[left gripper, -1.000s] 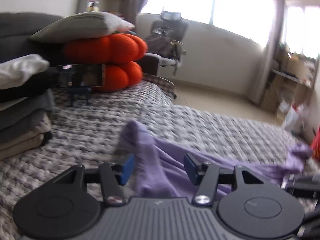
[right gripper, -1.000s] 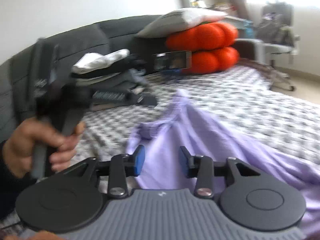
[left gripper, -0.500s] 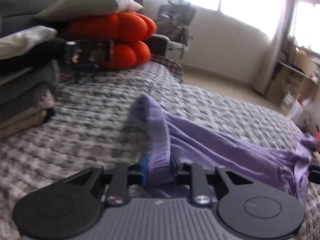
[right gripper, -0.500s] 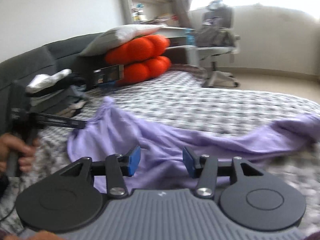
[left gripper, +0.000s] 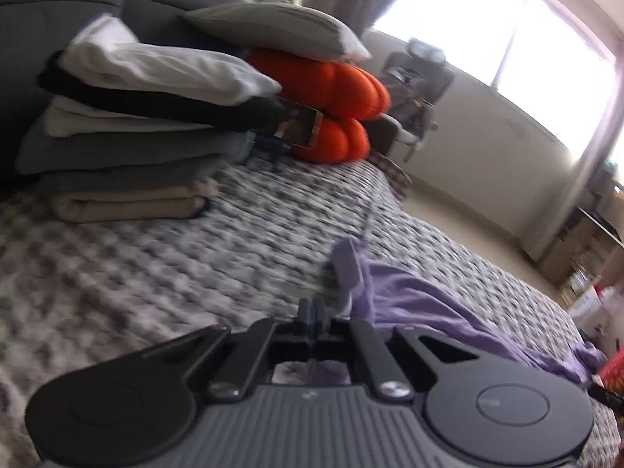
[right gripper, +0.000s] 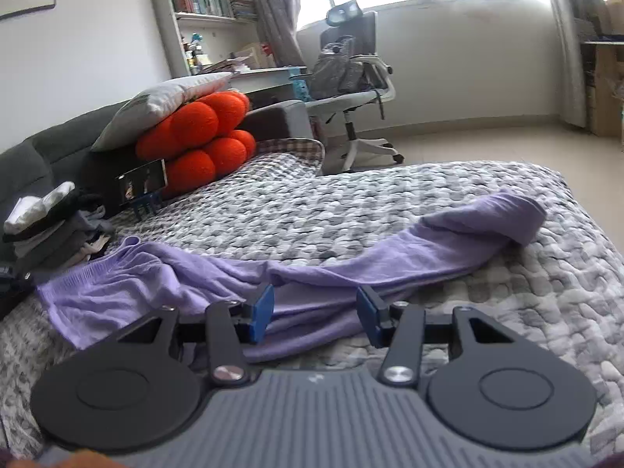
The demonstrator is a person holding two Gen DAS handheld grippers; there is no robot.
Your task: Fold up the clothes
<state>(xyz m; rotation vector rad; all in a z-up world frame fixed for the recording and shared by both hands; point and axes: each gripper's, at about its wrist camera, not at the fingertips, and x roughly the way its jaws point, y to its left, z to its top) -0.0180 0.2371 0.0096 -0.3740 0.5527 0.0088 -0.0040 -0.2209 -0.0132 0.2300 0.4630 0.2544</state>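
A purple garment (right gripper: 331, 273) lies stretched in a long crumpled band across the grey-and-white quilted bed (right gripper: 351, 202). Its ribbed edge is at the left and a rolled end at the far right. My right gripper (right gripper: 316, 314) hovers low over the garment's middle, open, its blue pads apart and clear of the cloth. In the left wrist view my left gripper (left gripper: 316, 312) is shut, its fingers pressed together on the edge of the garment (left gripper: 409, 300). The cloth bunches up just right of the fingertips and trails off to the right.
A stack of folded clothes (left gripper: 128, 148) sits at the back left against a grey sofa (left gripper: 58, 0). Orange cushions (right gripper: 202, 132) under a pillow (right gripper: 163, 97), and a phone on a stand (right gripper: 142, 183), stand behind. An office chair (right gripper: 351, 78) is on the floor past the bed's far edge.
The left jaws closed onto the garment's ribbed edge, and that hand shifted and rolled. The right gripper swung right along the garment, away from the left hand, its jaws slightly wider.
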